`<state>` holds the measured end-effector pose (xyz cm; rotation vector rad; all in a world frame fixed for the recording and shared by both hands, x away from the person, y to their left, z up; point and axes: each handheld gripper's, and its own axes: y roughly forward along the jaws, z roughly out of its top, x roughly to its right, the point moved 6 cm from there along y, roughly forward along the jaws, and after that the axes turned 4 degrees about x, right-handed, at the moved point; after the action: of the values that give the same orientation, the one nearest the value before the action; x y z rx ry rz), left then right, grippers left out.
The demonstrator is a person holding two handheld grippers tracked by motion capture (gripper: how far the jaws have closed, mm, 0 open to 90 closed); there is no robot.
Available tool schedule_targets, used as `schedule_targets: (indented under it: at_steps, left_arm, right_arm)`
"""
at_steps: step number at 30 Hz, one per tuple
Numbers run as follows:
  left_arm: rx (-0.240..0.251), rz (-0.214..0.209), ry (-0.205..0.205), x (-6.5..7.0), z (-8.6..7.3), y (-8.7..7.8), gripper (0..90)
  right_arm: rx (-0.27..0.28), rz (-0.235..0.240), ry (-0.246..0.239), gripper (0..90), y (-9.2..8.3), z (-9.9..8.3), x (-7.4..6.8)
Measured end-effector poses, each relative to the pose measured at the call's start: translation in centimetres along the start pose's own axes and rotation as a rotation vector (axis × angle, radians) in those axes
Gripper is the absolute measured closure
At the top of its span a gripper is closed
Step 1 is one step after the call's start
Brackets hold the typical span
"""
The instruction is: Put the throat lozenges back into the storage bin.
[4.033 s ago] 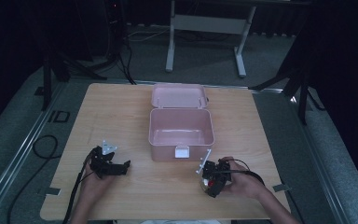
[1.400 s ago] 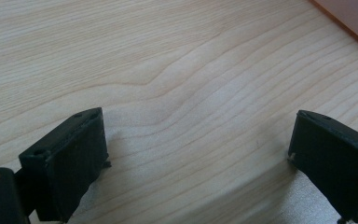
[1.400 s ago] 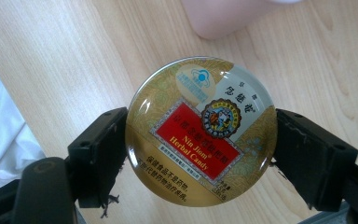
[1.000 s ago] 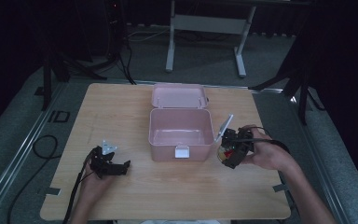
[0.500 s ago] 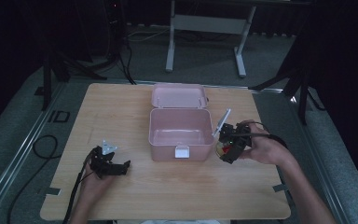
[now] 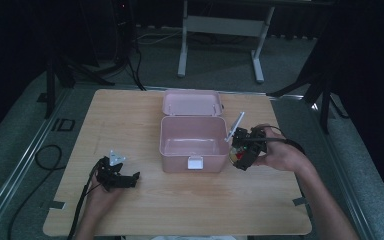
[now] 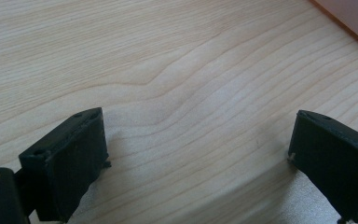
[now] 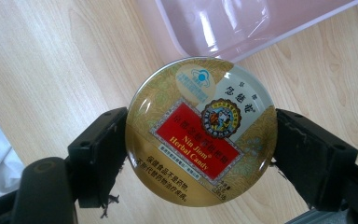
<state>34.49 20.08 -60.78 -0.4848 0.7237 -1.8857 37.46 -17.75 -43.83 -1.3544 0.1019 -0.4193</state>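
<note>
Resting near left on the table (image 6: 130,115): left gripper (image 6: 116,175), jaws spread, empty. Right gripper (image 6: 242,150) clamps a candy tin (image 8: 201,130) beside the open pink box (image 6: 192,145).

A box in the middle of the surface, a hand-held gripper on each side.

The open box (image 6: 192,142) sits in the middle of the surface (image 6: 145,210), with its lid (image 6: 191,103) lying back on the far side. The left hand-held gripper (image 6: 116,175) rests on the surface, near and to the left of the box. The right hand-held gripper (image 6: 241,150) is just beside the box's right wall, and a round tin (image 8: 201,130) sits between its jaws, over the surface by the box's edge.
</note>
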Motion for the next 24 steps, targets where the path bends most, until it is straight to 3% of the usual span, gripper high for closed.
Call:
schedule_targets:
  at_steps: [24]
  left_arm:
    - [0.000,0.000,0.000,0.0,0.0,0.0,4.6]
  right_arm:
    - [-0.001,-0.008,0.000,20.6,-0.6,1.6,0.9]
